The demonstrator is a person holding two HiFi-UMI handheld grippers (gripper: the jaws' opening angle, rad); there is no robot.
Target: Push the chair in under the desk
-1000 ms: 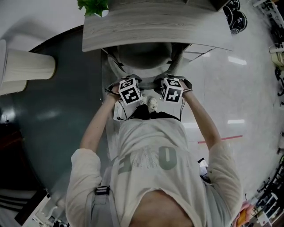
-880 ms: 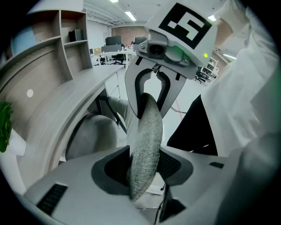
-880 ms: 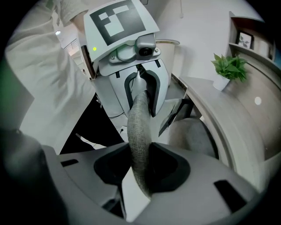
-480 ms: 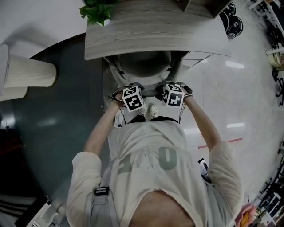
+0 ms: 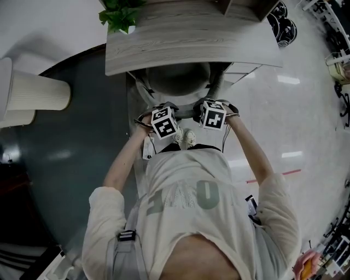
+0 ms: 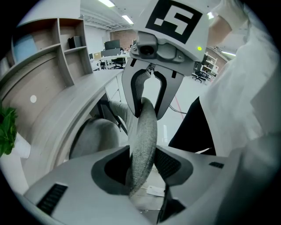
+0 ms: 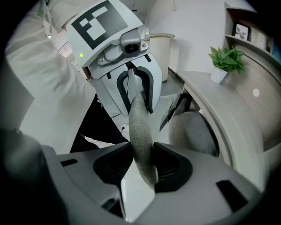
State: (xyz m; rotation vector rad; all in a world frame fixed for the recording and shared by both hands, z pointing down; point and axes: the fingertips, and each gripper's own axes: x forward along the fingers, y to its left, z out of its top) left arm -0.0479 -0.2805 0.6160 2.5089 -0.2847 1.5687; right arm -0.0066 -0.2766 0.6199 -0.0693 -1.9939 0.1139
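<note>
The grey chair's seat (image 5: 178,76) lies partly under the wooden desk (image 5: 191,38). Its fabric backrest rim (image 5: 188,112) runs between my two grippers. In the left gripper view the rim (image 6: 147,127) stands between the jaws of my left gripper (image 6: 141,169), both pads against it. In the right gripper view my right gripper (image 7: 141,169) has the rim (image 7: 139,127) between its jaws. Those jaws have just been opening a little, and both pads still touch the fabric. In the head view, the left gripper (image 5: 163,108) and right gripper (image 5: 214,105) sit side by side on the rim.
A potted plant (image 5: 120,13) stands on the desk's left end and a wooden shelf (image 5: 240,6) at its back. A white cylindrical bin (image 5: 38,90) stands on the dark floor area (image 5: 71,142) at left. Black round items (image 5: 285,24) lie on the pale floor at right.
The head view has shifted slightly, so the desk sits a little lower in the picture. Both grippers stay on the backrest rim in the same places.
</note>
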